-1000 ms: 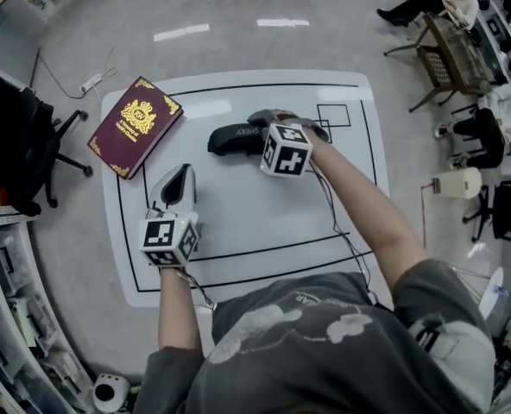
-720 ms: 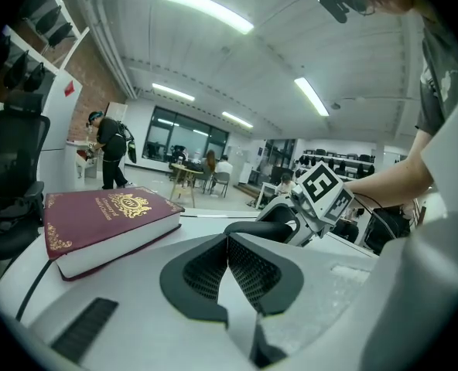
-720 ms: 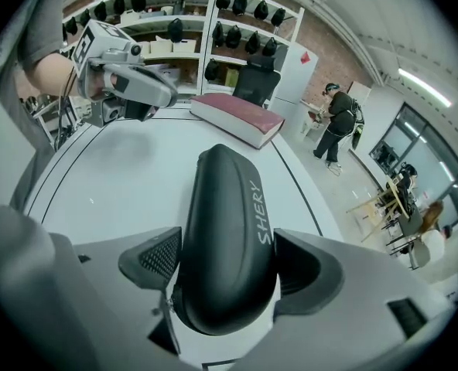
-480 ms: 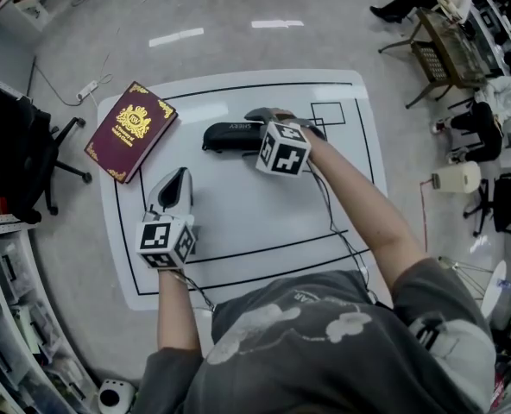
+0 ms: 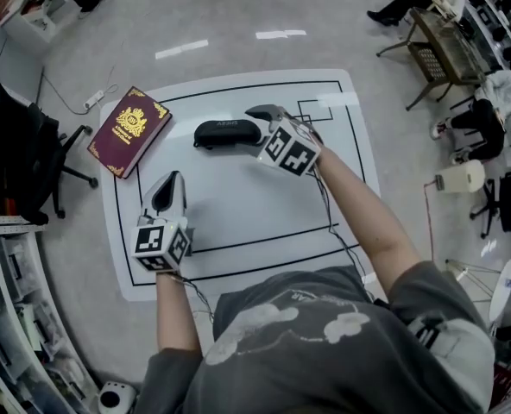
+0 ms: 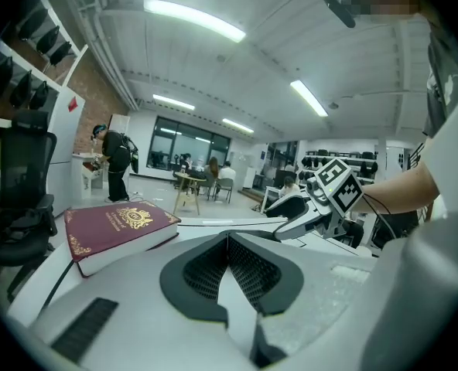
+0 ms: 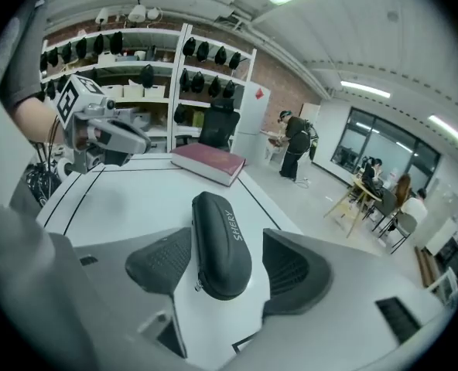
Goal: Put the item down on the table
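The black case (image 5: 225,133) rests by the surface's (image 5: 238,205) far edge.
Right gripper (image 5: 260,121) jaws closing, loose around it; left gripper (image 5: 167,192) pinched together, empty.

The person wore a dark grey, short-sleeved T-shirt (image 5: 324,352) with a pale, cloud-like print across the chest. The left gripper (image 5: 173,179) and the right gripper (image 5: 260,128) were both light grey, and each carried a white cube (image 5: 160,244) printed with black square markers. Their fingers were smooth grey shells lined with dark, finely dotted pads (image 6: 252,273). A thin dark cable (image 5: 331,218) ran back from the right gripper beside the forearm. That gripper's jaws were closing, with a black case (image 5: 225,133) between them.
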`<state>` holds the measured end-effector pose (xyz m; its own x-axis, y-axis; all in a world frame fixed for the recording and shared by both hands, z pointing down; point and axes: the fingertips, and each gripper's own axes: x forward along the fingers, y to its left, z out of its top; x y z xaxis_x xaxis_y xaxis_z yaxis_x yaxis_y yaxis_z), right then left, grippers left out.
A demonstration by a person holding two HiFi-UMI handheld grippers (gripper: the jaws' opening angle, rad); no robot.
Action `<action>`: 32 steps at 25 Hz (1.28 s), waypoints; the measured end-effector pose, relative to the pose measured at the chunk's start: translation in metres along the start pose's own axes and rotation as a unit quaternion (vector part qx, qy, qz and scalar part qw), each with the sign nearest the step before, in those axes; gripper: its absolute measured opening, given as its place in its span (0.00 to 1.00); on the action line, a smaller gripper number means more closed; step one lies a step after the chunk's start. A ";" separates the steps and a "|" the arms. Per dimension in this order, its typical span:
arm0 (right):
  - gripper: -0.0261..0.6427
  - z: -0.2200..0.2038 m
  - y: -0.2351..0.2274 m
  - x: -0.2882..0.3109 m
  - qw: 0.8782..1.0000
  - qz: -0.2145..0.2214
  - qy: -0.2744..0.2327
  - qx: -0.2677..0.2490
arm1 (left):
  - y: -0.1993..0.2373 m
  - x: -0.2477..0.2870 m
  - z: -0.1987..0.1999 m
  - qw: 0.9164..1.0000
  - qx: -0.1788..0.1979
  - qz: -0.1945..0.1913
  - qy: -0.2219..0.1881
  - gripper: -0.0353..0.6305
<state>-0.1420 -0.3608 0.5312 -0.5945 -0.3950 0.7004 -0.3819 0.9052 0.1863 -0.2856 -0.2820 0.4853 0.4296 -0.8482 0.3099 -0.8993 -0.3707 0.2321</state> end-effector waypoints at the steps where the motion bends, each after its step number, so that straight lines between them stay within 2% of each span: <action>1: 0.46 0.003 -0.002 -0.006 1.000 -0.010 -0.011 0.003 | -0.003 -0.004 0.001 1.000 0.001 0.005 -0.003 0.06; 4: 0.34 0.004 0.000 -0.023 0.999 -0.020 -0.026 0.015 | -0.017 -0.016 0.006 1.000 0.006 0.017 -0.011 0.06; 8: 0.18 0.004 0.017 -0.040 0.999 0.009 -0.035 0.031 | -0.033 -0.031 0.012 0.999 0.012 0.035 -0.025 0.06; 11: 0.05 0.004 0.026 -0.053 0.998 0.015 -0.049 0.039 | -0.047 -0.040 0.016 0.998 0.017 0.046 -0.034 0.06; 17: 0.04 -0.001 0.041 -0.077 0.997 0.021 -0.074 0.016 | -0.079 -0.055 0.016 0.996 0.023 0.070 -0.049 0.06; 22: 0.04 -0.008 0.058 -0.098 0.992 0.055 -0.106 0.027 | -0.110 -0.068 0.011 0.994 0.027 0.090 -0.057 0.06; 32: 0.04 -0.037 0.083 -0.145 0.990 0.070 -0.125 -0.012 | -0.180 -0.097 -0.011 0.989 0.031 0.128 -0.067 0.06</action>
<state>-0.0612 -0.2230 0.4705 -0.7981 -0.2894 0.5284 -0.2688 0.9560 0.1174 -0.1645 -0.1287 0.4235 0.1763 -0.9584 0.2246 -0.9822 -0.1564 0.1039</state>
